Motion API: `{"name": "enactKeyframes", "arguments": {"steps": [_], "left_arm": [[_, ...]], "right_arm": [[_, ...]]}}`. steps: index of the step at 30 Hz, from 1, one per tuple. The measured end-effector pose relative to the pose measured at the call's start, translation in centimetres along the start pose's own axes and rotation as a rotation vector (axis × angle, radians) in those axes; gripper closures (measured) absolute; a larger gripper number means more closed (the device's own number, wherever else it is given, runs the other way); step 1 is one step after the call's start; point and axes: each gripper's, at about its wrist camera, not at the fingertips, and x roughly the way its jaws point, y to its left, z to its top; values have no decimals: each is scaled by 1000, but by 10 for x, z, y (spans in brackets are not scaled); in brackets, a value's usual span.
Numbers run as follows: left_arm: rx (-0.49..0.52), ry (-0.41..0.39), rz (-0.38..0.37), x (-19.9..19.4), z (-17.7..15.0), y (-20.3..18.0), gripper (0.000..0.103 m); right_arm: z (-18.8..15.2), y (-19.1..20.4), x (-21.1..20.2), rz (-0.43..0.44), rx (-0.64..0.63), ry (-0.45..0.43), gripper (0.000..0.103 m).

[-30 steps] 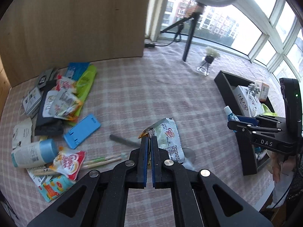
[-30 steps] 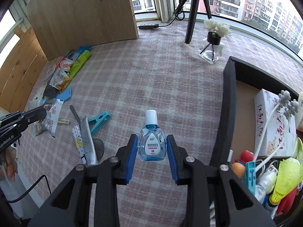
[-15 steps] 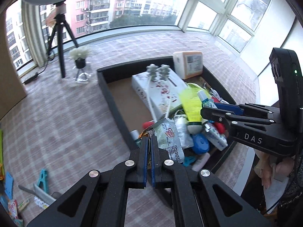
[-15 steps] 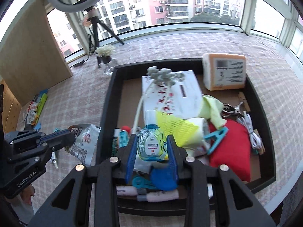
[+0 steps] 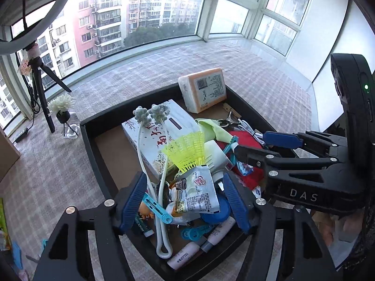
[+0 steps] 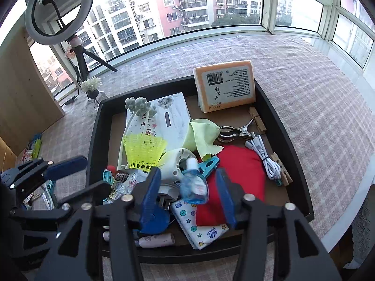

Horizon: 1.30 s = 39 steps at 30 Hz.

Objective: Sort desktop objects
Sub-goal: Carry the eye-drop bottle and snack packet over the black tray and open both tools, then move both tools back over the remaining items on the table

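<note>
A black tray (image 5: 92, 140) (image 6: 93, 140) on the checked cloth holds many small objects. My left gripper (image 5: 184, 199) is open over its near corner; the white Coffee-mate sachet (image 5: 196, 193) lies loose between the fingers on the pile. My right gripper (image 6: 188, 195) is open too; the blue eye-drop bottle (image 6: 194, 185) lies tilted between its fingers on the red pouch (image 6: 236, 175). The right gripper also shows in the left wrist view (image 5: 260, 145), and the left gripper in the right wrist view (image 6: 91, 175).
The tray also holds a yellow shuttlecock (image 6: 143, 149), a white box (image 6: 161, 119), an orange pack (image 6: 225, 85), a green cloth (image 6: 201, 135), a white cable (image 6: 264, 152) and clips. A flower vase (image 6: 91, 89) and ring-light tripod (image 6: 79, 53) stand behind it. Packets (image 6: 32, 147) lie far left.
Both grippers have opened over the tray. The sachet has dropped from the left gripper and the eye-drop bottle from the right one onto the pile.
</note>
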Motion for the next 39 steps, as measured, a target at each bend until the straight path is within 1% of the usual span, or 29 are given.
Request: {"name": "enactKeyframes", "arguments": {"steps": [2, 3, 8, 11, 13, 16, 20, 24, 26, 27, 29, 31, 35, 39], "left_arm": [[-6, 4, 28, -3, -1, 8, 37], [-18, 12, 29, -5, -3, 15, 37], [-109, 9, 65, -29, -21, 57, 37], [-137, -5, 143, -50, -42, 89, 37], [-184, -8, 179, -64, -58, 114, 37], [-251, -19, 260, -87, -82, 150, 37], [-342, -46, 347, -121, -108, 186, 37], [-391, -86, 442, -154, -130, 203, 35], [-417, -108, 476, -168, -140, 207, 31], [-425, -120, 498, -174, -145, 207, 27], [-440, -129, 533, -183, -155, 209, 25], [-459, -119, 540, -188, -164, 212, 25], [-504, -103, 527, -194, -186, 216, 25], [-540, -89, 503, -202, -203, 219, 25]], "right_arm": [[0, 5, -3, 4, -8, -13, 42], [0, 8, -3, 8, -10, -12, 42], [1, 30, -5, 44, -38, -20, 42], [0, 47, -4, 73, -63, -18, 42], [-1, 60, -4, 88, -84, -18, 42], [-3, 80, -3, 119, -107, -13, 42], [-6, 111, -4, 153, -157, -12, 42], [-12, 147, -10, 177, -226, -14, 42], [-18, 166, -12, 189, -259, -14, 42], [-22, 175, -13, 199, -274, -12, 42], [-30, 194, -14, 217, -300, -9, 42], [-39, 212, -15, 233, -323, -8, 42], [-57, 245, -19, 286, -362, 2, 42], [-72, 267, -24, 291, -411, -3, 42]]}}
